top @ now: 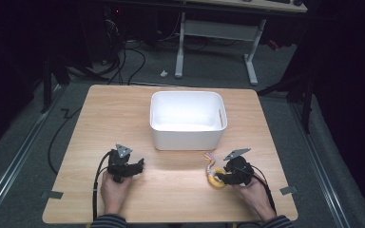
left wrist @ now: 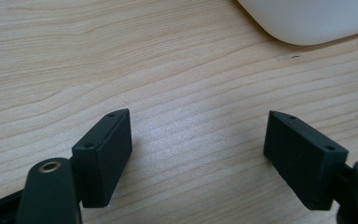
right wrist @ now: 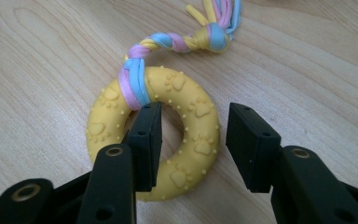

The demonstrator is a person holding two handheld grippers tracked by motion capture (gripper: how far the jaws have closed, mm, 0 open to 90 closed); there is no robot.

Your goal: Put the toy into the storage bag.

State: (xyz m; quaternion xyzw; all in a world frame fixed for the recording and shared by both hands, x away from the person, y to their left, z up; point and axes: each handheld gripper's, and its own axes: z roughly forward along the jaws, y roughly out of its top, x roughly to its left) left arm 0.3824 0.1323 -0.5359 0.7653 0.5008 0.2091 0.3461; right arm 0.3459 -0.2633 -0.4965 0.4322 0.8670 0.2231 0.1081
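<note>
Wooden table (top: pixel 171 199) fills most of the high view, dark room around it, background hard to read. White bin (top: pixel 188 118) sits mid-table toward the far edge; in the left gripper view just one rounded corner (left wrist: pixel 307 21) shows, rest cut off. Left gripper (top: pixel 135 167) rests low on bare wood, jaws spread wide, nothing between them. Right gripper (right wrist: pixel 193 140) is over the yellow ring toy (right wrist: pixel 186 158), near right of the table, in front of the bin. One jaw sits in the ring's hole, the other outside its rim; part open, pads not clearly pressing. Jaw hides the ring's near part. Braided rope tail (right wrist: pixel 177 42) tied on, tassel cut off at top.
</note>
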